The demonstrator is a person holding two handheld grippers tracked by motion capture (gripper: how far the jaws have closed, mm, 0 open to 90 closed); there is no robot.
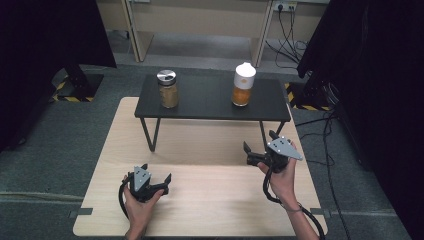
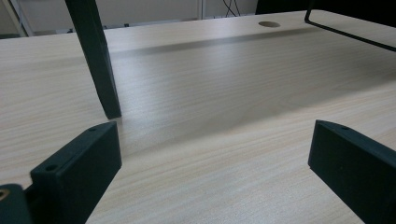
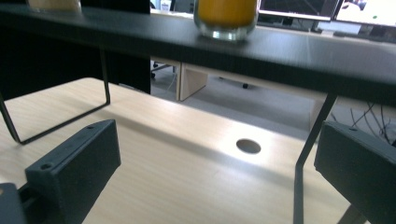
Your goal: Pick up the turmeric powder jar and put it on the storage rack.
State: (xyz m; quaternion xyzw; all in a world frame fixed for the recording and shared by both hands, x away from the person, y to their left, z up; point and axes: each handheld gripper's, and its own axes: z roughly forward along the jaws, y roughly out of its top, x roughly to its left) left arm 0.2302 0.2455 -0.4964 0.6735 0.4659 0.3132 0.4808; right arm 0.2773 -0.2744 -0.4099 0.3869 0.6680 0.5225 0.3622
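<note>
Wooden table (image 1: 210, 200) bears both hands; left gripper (image 1: 157, 181), right gripper (image 1: 260, 145) agape.

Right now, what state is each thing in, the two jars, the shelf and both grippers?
Brown jar: upright on the shelf, silver lid on.
Orange jar: upright on the shelf, white cap on.
Shelf: standing on the table, bearing both jars.
Left gripper: open, holding nothing, low over the table.
Right gripper: open, holding nothing, near the shelf's right leg.

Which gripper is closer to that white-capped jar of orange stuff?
Right. The right gripper sits just below the white-capped jar, nearly under its shelf; the left gripper lies far off at the table's near-left.
</note>
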